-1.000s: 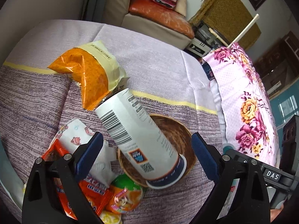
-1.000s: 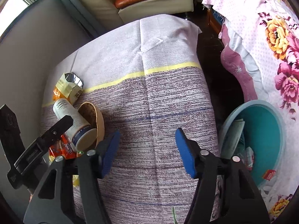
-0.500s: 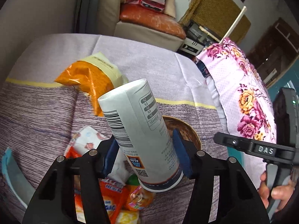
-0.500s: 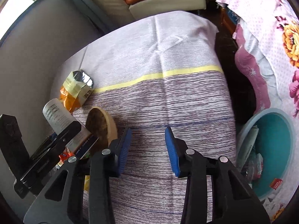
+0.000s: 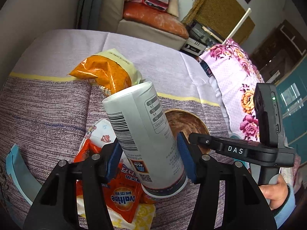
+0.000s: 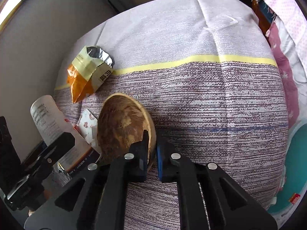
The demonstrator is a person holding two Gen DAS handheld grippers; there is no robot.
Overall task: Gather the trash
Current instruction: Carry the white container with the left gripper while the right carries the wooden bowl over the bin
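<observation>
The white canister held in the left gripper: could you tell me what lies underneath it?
Under the white canister lie an orange Ovaltine packet, a patterned white wrapper and yellow-printed paper. Whatever sits directly beneath its base is covered.

Smooth white cardboard tube (image 5: 142, 134) with printed paper label, glossy orange foil snack bag (image 5: 104, 72), shiny plastic sachet (image 5: 122, 197), rough-grained wooden bowl (image 6: 124, 126), coarse woven tablecloth (image 6: 211, 99), matt black plastic claw (image 6: 152, 161)

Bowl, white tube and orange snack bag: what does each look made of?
Bowl: looks like wood or coconut shell, matte, with a pale rim and a streaky brown inside. White tube: probably printed cardboard, smooth, with a barcode and label text. Orange snack bag: glossy crinkled plastic film, silver foil lining showing at its torn mouth.
</observation>
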